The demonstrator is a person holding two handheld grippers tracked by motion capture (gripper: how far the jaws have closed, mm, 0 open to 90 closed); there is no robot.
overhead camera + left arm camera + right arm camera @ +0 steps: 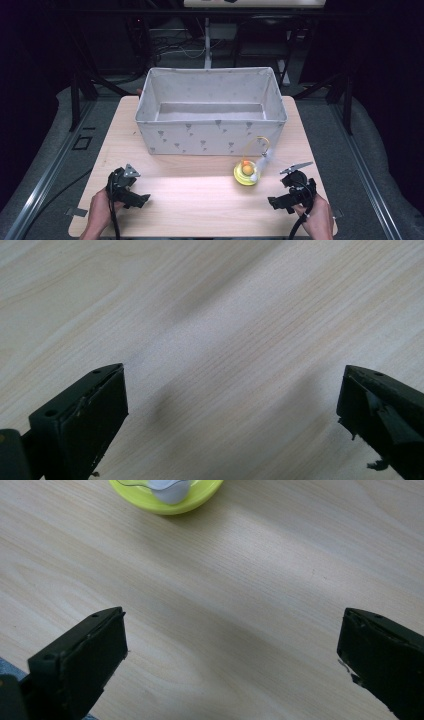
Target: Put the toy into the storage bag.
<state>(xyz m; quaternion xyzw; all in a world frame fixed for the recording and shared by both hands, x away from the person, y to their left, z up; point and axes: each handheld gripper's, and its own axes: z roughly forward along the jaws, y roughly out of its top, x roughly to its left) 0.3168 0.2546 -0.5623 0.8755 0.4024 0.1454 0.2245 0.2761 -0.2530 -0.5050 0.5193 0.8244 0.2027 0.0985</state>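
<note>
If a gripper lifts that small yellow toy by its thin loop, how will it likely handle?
The yellow toy looks small and plastic, so probably light. Its thin loop would likely flex, letting the round base dangle or swing. Pushed across the smooth wooden table, it would probably slide easily.

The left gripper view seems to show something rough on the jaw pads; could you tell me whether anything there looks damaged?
Yes. The left gripper stands open over bare wooden table, and the pad on its right-hand jaw looks frayed: ragged black bits hang from its inner edge near the bottom. The other jaw's pad shows slight edge chipping. Nothing else looks amiss.
</note>
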